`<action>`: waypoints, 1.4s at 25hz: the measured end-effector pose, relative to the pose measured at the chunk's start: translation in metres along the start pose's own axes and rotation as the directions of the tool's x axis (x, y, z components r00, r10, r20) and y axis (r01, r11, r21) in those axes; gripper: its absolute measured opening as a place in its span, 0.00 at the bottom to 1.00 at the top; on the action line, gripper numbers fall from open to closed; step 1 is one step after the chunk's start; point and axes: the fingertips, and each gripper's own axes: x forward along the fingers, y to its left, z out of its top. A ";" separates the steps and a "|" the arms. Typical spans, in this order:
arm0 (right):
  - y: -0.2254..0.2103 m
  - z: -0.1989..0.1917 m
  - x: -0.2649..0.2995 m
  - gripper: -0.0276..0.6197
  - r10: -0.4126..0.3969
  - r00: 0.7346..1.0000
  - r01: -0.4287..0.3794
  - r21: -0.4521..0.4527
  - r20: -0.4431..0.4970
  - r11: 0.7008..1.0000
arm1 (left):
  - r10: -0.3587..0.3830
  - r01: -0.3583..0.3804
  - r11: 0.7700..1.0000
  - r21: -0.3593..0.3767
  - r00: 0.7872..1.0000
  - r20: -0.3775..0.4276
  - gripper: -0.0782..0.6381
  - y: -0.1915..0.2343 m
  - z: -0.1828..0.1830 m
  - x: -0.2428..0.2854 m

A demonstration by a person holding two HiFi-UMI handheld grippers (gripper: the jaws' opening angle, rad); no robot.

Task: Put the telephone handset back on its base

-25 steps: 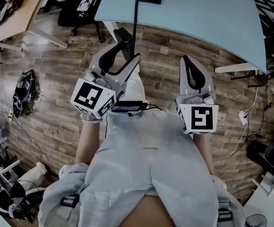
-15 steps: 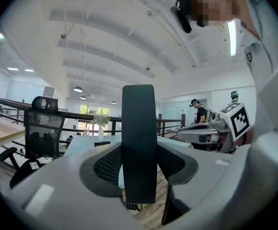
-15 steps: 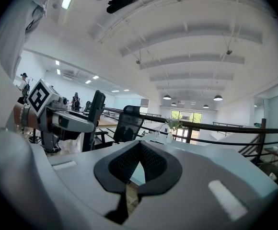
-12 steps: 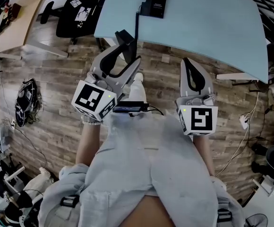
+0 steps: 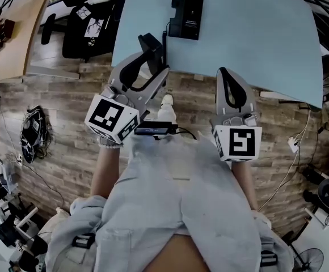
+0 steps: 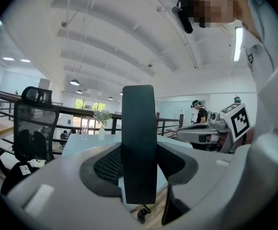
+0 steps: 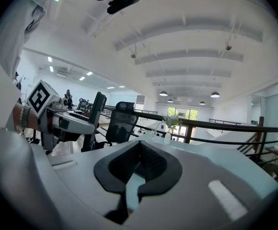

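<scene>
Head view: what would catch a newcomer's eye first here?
The left hand-held gripper stands out, shut on the black telephone handset at the near edge of the pale blue table. Its black base sits further in, while the right hand-held gripper hangs shut and empty over the wooden floor.

Grey left gripper [image 6: 139, 153] clamped on an upright black plastic telephone handset [image 6: 138, 114], pale blue bench [image 6: 81, 145] beyond, black mesh office chair [image 6: 33, 128] far left.

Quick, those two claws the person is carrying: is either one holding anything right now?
Left gripper: closed on the black telephone handset.
Right gripper: closed, holding nothing.
</scene>
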 end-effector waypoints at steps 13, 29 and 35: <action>-0.021 0.017 0.085 0.05 -0.044 0.999 0.044 0.011 -0.017 0.999 | -0.065 0.064 0.997 -0.035 0.997 -0.030 0.42 0.065 0.007 0.060; -0.030 0.018 0.127 0.05 -0.076 0.996 0.077 0.014 -0.053 0.997 | -0.125 0.121 0.991 -0.064 0.991 -0.057 0.42 0.094 0.002 0.092; -0.033 0.017 0.131 0.05 -0.066 0.996 0.067 0.008 -0.055 0.998 | -0.116 0.112 0.991 -0.070 0.992 -0.057 0.42 0.096 0.002 0.097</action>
